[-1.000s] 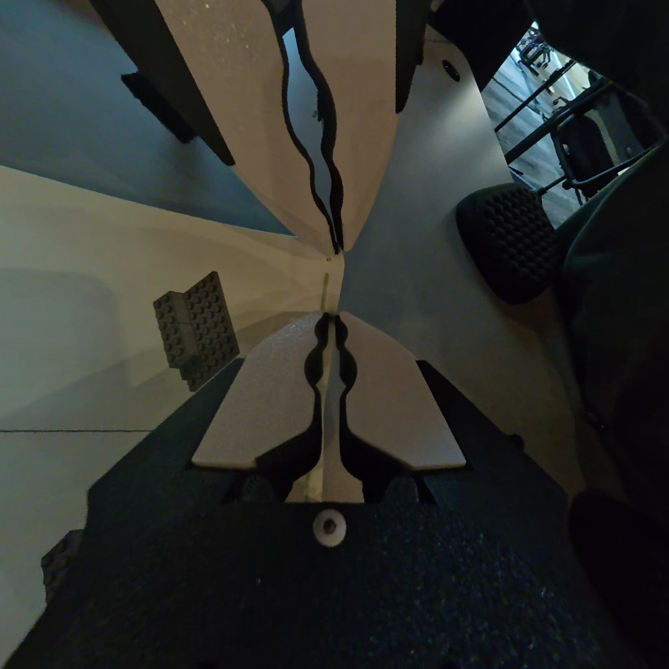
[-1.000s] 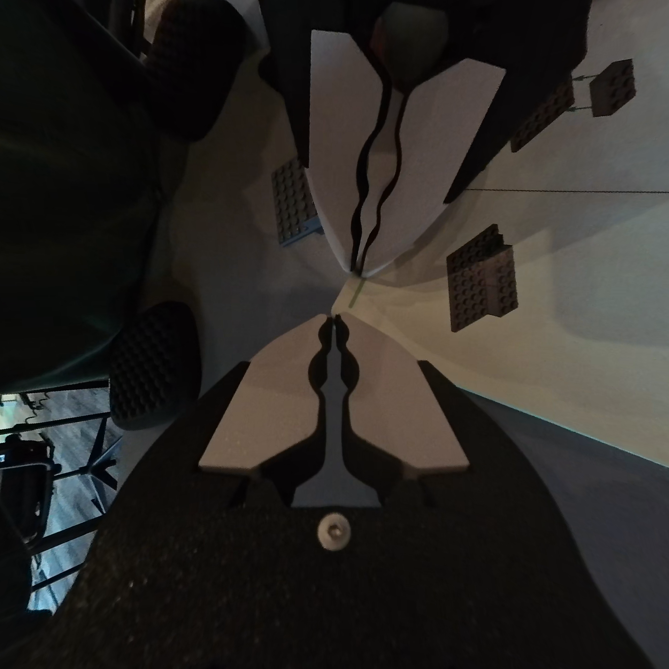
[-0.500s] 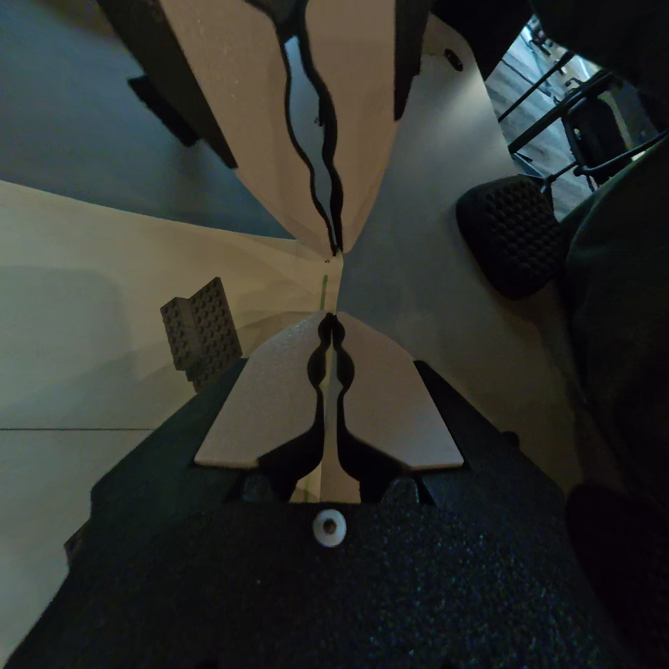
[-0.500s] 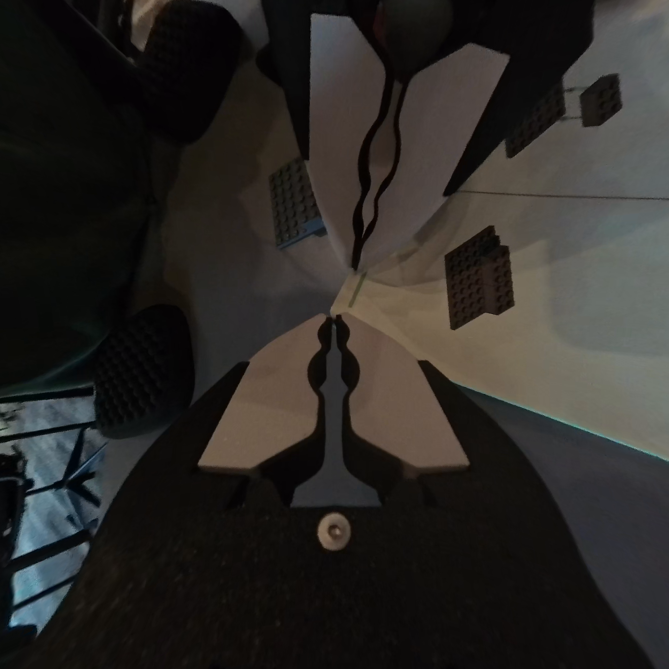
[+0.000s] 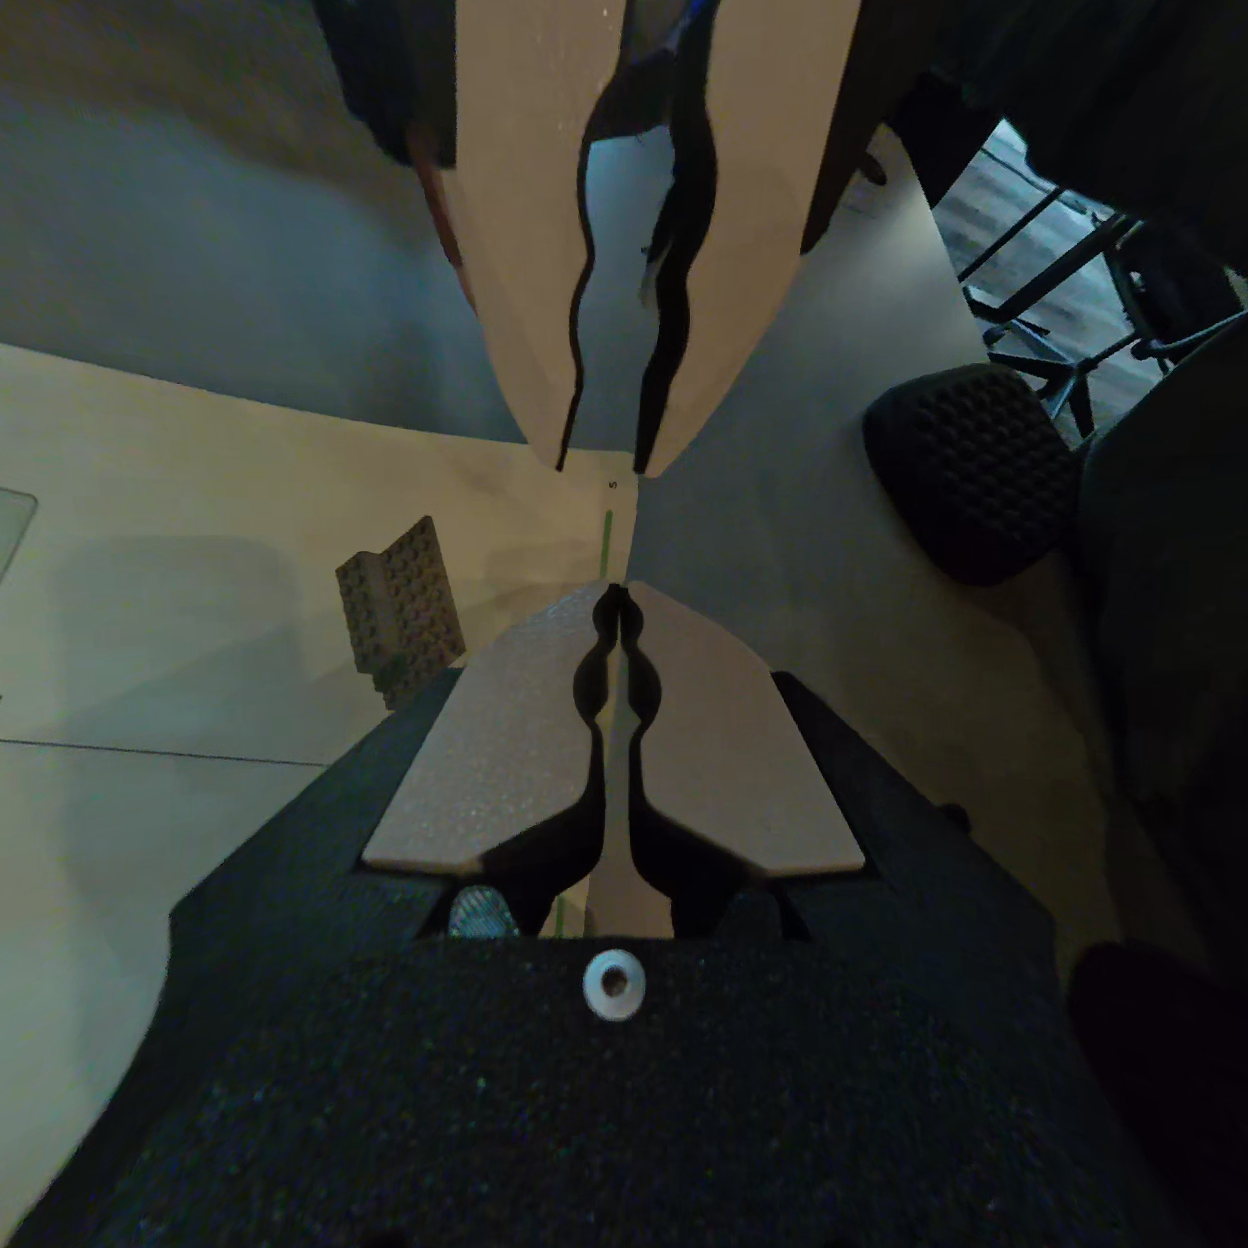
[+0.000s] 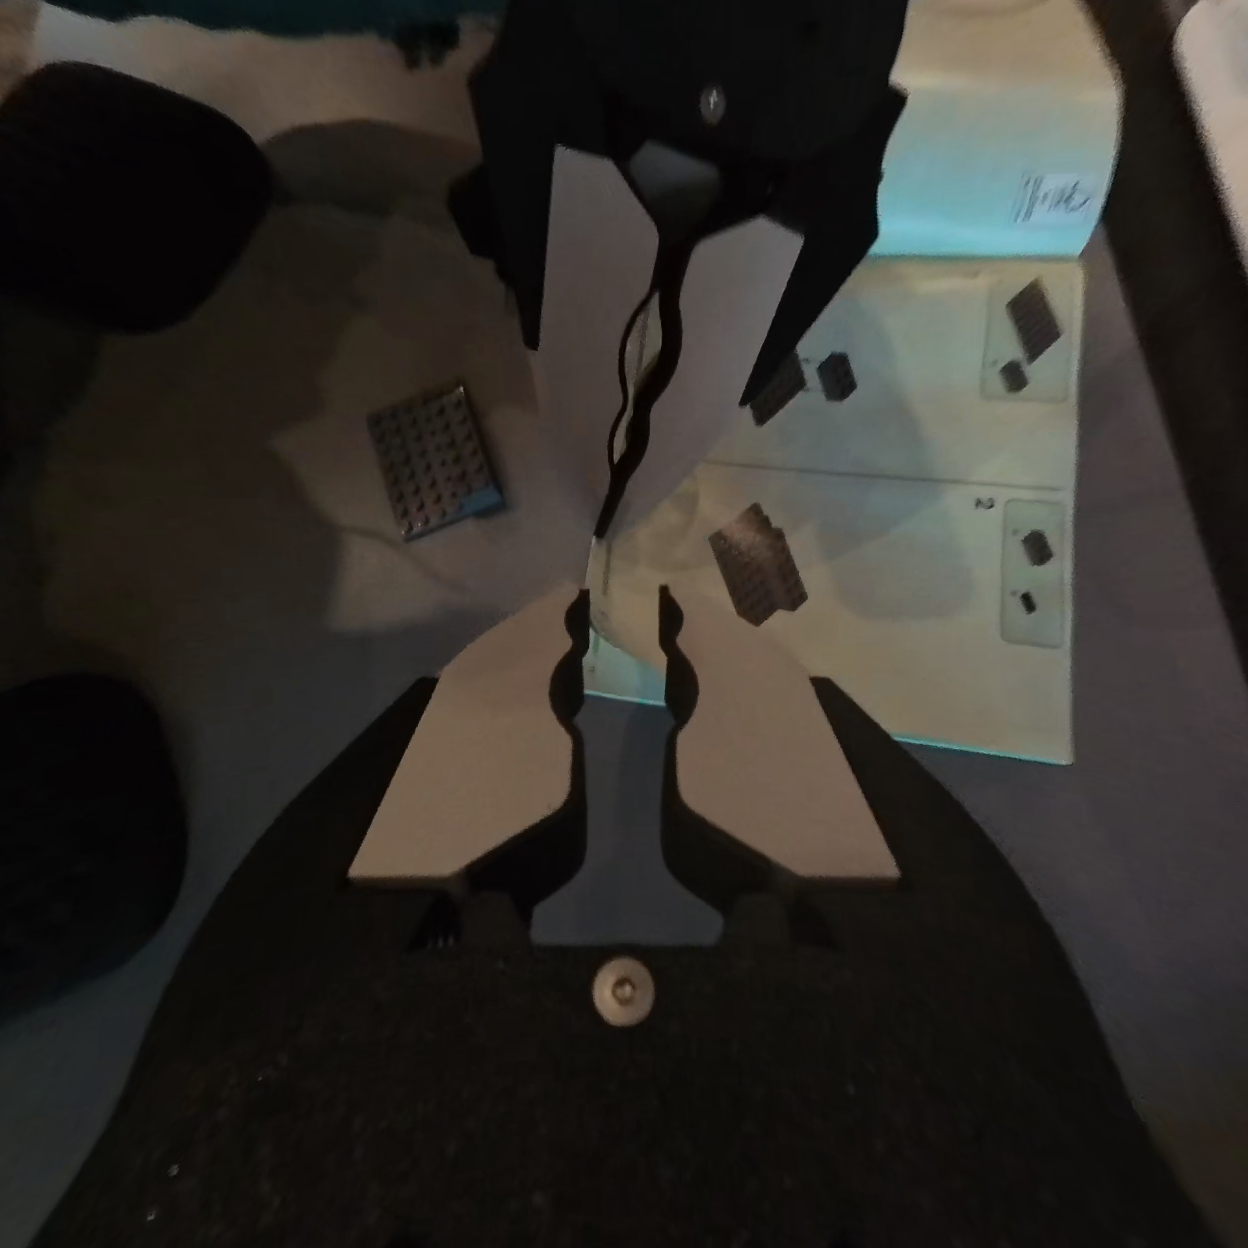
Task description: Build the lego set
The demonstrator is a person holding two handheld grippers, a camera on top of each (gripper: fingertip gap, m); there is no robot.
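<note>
While the light is dim, these show:
Tabletop [image 6: 202,608]: smooth, grey.
Instruction booklet [image 6: 945,675]: flat glossy paper, printed brick diagrams.
Right gripper [image 6: 621,589]: wavy-edged pale fingers, slightly parted, empty.
Left gripper [image 5: 618,589]: tips pinched together, apparently holding nothing.
Studded plate [image 6: 435,473]: rectangular, beside the booklet.

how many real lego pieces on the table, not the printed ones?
1: a studded plate on the bare table, left of the instruction booklet. The other bricks are pictures in the booklet. The left gripper may hide more.
</note>
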